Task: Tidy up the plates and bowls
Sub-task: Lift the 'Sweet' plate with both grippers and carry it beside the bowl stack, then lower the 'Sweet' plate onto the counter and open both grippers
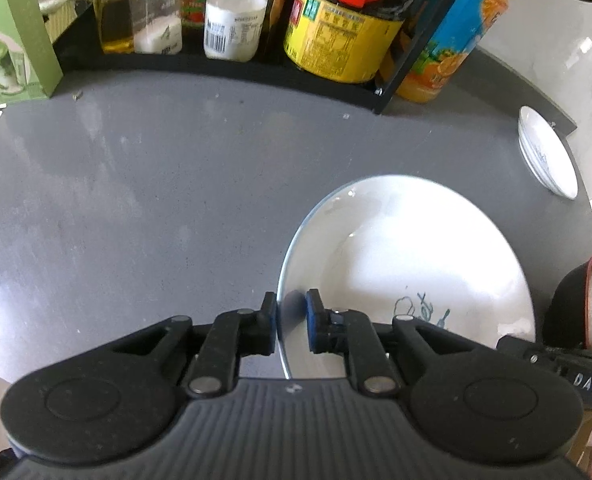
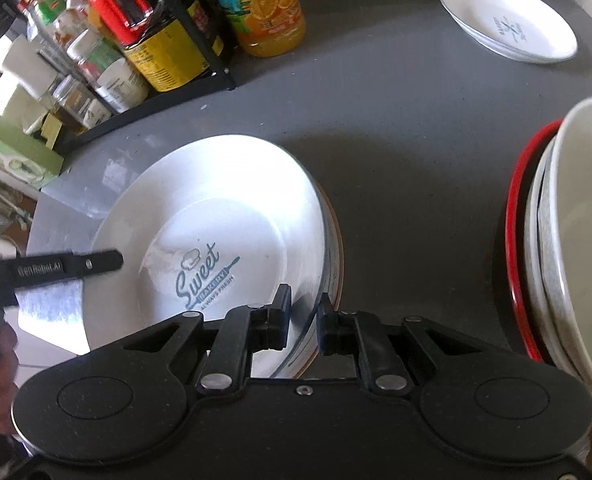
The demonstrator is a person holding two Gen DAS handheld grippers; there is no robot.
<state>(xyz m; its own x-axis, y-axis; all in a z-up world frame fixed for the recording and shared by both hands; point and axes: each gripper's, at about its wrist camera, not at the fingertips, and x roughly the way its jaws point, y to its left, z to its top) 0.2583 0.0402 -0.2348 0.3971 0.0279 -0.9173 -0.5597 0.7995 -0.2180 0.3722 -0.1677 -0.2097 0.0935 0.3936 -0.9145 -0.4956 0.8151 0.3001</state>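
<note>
White plate rim between left claw

Bright daylight glares off the plate; fisheye-warped edges.

Both grippers matte black plastic: ribbed housing at 6 o'clock, two round discs, silver pivot pins on linkage arms. Left gripper has a blue pad on one finger. Right gripper has a centre screw; white lettering on the black bar at 9 o'clock.
</note>
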